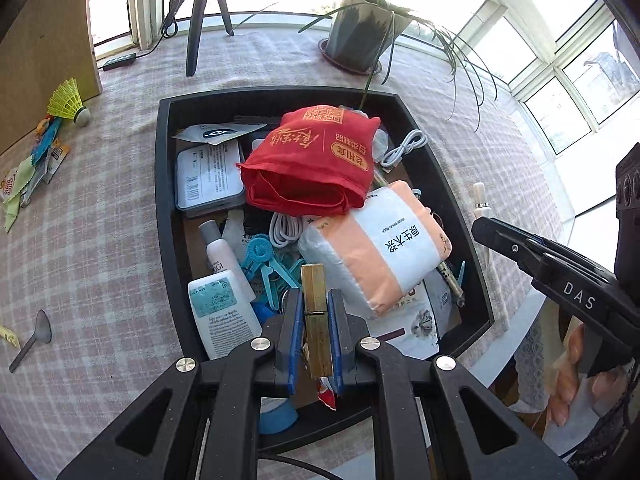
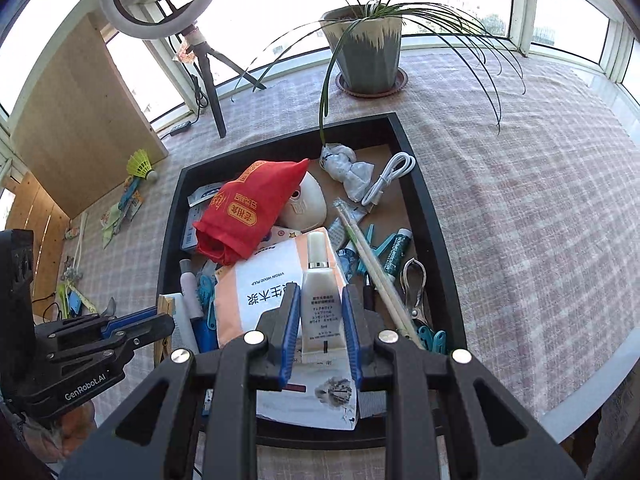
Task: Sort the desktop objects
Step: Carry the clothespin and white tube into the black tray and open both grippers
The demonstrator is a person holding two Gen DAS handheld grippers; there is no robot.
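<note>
A black tray (image 1: 164,184) full of clutter sits on the checked tablecloth; its rim also shows in the right wrist view (image 2: 424,200). My left gripper (image 1: 314,300) is shut on a wooden clothespin (image 1: 316,312) above the tray's near end. My right gripper (image 2: 320,300) is shut on a white cosmetic tube (image 2: 320,292) above the tray; the tube's tip also shows in the left wrist view (image 1: 482,200). In the tray lie a red cloth bag (image 1: 312,160), an orange-white tissue pack (image 1: 376,248), chopsticks (image 2: 372,264) and a white cable (image 2: 390,176).
A potted plant (image 2: 366,52) stands behind the tray and a tripod (image 1: 200,8) at the back left. A yellow shuttlecock (image 1: 70,102), cloths and packets lie left of the tray by a wooden board (image 2: 80,128). A grey spoon (image 1: 34,338) lies near left.
</note>
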